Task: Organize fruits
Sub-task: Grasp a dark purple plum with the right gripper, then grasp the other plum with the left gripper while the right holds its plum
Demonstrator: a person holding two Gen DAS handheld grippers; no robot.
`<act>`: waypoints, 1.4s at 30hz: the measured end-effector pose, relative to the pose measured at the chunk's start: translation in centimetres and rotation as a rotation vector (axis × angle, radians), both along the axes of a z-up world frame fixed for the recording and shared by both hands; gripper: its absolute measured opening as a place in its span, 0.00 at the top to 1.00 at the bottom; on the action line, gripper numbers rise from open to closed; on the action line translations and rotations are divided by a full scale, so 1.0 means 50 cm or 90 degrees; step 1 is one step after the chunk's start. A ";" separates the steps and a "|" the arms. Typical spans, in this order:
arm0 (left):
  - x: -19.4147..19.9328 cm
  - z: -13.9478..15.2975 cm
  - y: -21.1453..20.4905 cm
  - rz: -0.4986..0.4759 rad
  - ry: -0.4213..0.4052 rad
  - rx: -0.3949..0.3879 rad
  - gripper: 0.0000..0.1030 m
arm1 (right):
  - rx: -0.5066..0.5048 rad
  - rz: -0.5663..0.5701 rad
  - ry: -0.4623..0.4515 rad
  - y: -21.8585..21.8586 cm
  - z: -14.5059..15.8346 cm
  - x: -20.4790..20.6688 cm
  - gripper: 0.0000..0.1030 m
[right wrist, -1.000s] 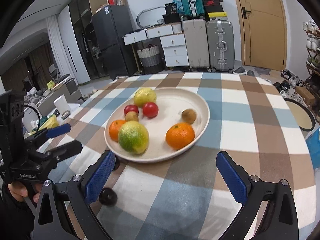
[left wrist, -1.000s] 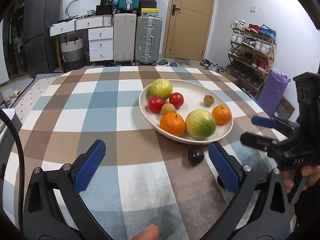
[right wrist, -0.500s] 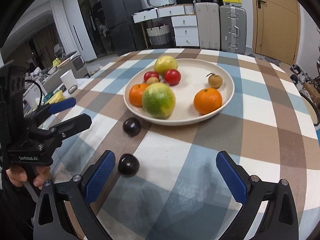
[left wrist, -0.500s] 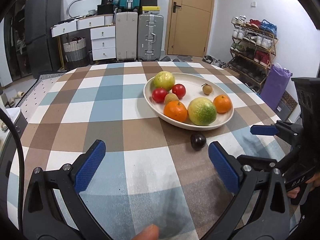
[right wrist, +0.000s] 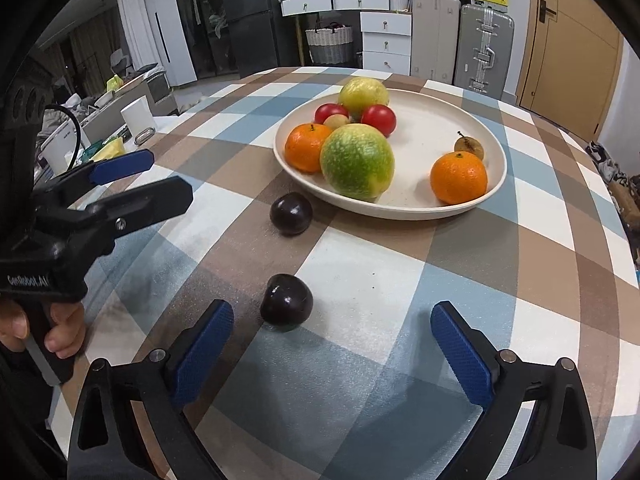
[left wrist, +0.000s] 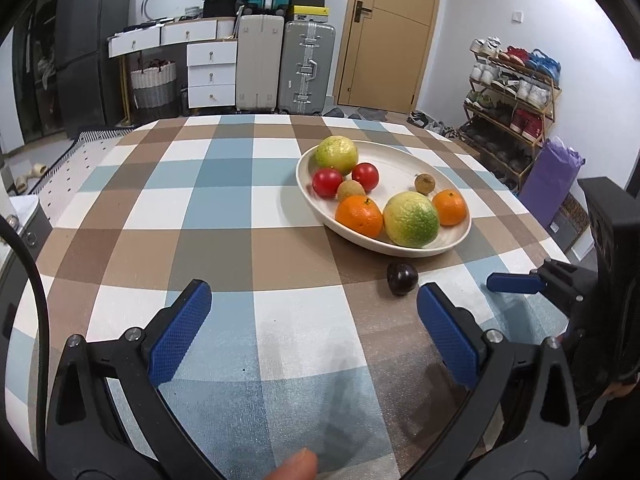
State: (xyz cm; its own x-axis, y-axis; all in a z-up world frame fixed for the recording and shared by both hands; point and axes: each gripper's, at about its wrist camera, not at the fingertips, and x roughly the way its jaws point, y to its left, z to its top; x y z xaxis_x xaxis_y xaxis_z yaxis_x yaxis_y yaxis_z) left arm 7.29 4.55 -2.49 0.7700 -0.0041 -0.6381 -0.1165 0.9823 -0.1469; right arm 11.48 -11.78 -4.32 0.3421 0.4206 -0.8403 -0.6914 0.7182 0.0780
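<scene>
A cream plate point(right wrist: 400, 211) point(left wrist: 384, 246) holds oranges, green-yellow citrus, red tomatoes and small brown fruits. Two dark plums lie on the checked cloth in front of it. The near plum point(right wrist: 286, 299) sits at the mouth of my right gripper point(right wrist: 330, 314), closer to its left finger. That gripper's jaws are closing, and the pads are clear of the plum. The far plum point(right wrist: 291, 213) point(left wrist: 402, 278) rests by the plate's rim. My left gripper point(left wrist: 314, 300) point(right wrist: 168, 178) hovers open over bare cloth, left of the plums. The left wrist view shows one blue finger point(left wrist: 514, 282) of the right gripper.
The round table drops off close behind both grippers. A side counter with a white cup point(right wrist: 138, 114) stands left of the table. Suitcases point(left wrist: 306, 66), drawers and a shoe rack point(left wrist: 512, 96) line the far walls. A hand point(right wrist: 60, 332) grips the left tool's handle.
My right gripper tilted down and moved in on the two plums, so the near one now sits at its fingertips. The left gripper barely shifted and stays open.
</scene>
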 end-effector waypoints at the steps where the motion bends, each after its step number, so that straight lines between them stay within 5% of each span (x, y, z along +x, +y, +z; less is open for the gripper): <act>1: -0.001 0.000 0.001 0.001 0.000 -0.001 0.00 | -0.009 0.001 -0.004 0.003 -0.001 -0.002 0.08; 14: 0.000 -0.001 0.001 0.002 0.003 -0.003 0.00 | -0.029 0.007 -0.030 0.027 0.004 -0.011 0.32; 26: 0.002 -0.001 0.000 0.002 0.007 -0.002 0.00 | 0.006 0.035 -0.016 0.029 0.012 -0.023 0.74; 42: 0.011 -0.005 -0.011 -0.012 0.016 0.018 0.00 | 0.081 0.009 -0.051 -0.021 0.057 0.038 0.75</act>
State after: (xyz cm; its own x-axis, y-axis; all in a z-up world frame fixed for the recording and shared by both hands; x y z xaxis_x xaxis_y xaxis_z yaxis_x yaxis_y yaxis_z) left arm 7.85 4.00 -2.72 0.7536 0.0003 -0.6574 -0.1019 0.9880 -0.1163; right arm 13.35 -12.85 -1.47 0.4000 0.5268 -0.7500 -0.7086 0.6968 0.1115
